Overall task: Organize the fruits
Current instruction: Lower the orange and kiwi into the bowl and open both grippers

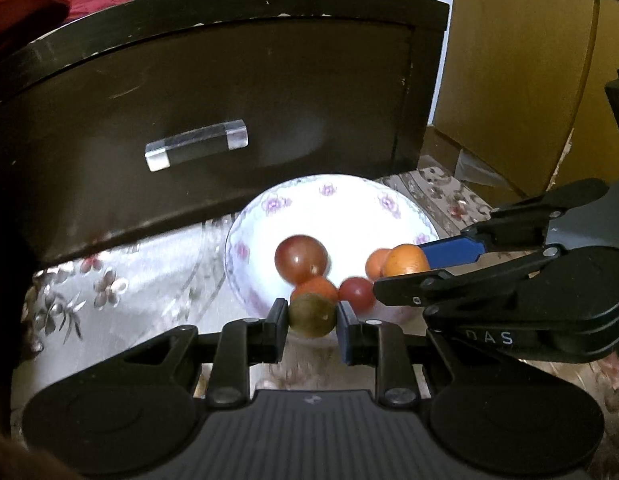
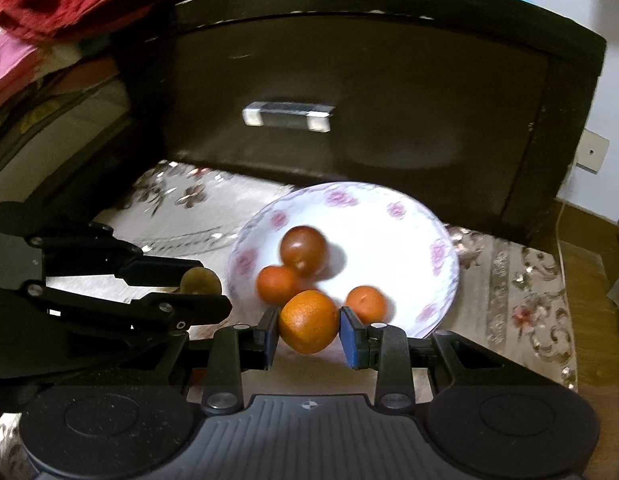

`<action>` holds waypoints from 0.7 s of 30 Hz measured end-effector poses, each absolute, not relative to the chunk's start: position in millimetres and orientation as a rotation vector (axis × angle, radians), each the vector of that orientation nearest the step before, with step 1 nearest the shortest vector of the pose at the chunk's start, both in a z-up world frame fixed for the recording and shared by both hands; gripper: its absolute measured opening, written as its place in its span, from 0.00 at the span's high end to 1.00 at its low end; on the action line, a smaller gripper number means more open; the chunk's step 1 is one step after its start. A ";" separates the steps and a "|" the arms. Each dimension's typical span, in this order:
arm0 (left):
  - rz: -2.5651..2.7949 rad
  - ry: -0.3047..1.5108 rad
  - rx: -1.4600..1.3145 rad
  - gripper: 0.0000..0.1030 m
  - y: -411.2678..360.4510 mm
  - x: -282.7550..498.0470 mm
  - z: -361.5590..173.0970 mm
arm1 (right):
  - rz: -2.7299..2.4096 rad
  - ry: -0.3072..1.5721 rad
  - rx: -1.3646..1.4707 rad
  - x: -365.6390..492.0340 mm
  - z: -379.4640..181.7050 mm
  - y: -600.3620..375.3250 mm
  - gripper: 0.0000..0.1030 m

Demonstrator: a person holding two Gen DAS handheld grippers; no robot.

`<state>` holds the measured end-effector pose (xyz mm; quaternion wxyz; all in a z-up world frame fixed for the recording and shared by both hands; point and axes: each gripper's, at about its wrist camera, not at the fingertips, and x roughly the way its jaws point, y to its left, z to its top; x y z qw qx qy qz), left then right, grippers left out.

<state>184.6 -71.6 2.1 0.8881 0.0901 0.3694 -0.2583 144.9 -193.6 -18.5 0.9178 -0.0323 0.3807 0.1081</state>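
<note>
Glossy ceramic bowl; matt dark wood drawer; shiny floral cloth.

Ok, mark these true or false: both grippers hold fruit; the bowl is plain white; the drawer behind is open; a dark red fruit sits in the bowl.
1. Both grippers hold fruit: true. The left gripper grips a greenish-brown round fruit; the right gripper grips an orange citrus fruit.
2. Plain white bowl: false. The white ceramic bowl has pink flowers.
3. Drawer open: false. The dark wooden drawer looks shut.
4. Dark red round fruit in bowl: true.
</note>
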 end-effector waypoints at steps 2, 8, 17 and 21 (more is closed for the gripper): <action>-0.539 0.762 0.188 0.69 -74.7 191.0 0.9 | 0.201 0.778 -0.064 150.1 -19.4 -196.8 0.73; -0.543 0.740 0.185 0.69 -87.3 213.3 -3.3 | 0.151 0.753 -0.060 168.9 -19.8 -209.0 0.72; -0.563 0.721 0.249 0.71 -106.2 235.2 -12.2 | 0.125 0.774 -0.004 197.2 -29.4 -229.5 0.72; -0.578 0.724 0.257 0.70 -110.4 241.2 -12.2 | 0.120 0.777 0.026 199.7 -30.7 -234.5 0.70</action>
